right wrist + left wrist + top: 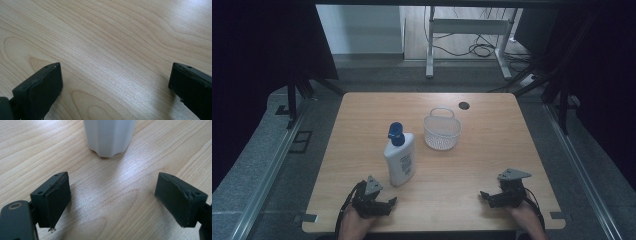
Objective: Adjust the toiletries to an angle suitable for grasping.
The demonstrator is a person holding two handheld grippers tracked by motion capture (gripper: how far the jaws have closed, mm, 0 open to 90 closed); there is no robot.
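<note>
A white bottle (400, 161) with a blue cap stands upright near the middle of the wooden table (362, 120). Its base (109, 137) fills the top of the left gripper view. My left gripper (391, 204) rests near the front edge, just below and left of the bottle, open with bare wood between its jaws (112, 200). A white mesh basket (442, 131) with a handle sits behind and to the right of the bottle. My right gripper (484, 196) lies at the front right, open over bare table (115, 87).
A round cable hole (464, 105) is in the table's far edge. Beyond the table stand a white desk frame (467, 30) and cables on the floor. Dark curtains and metal rails flank both sides.
</note>
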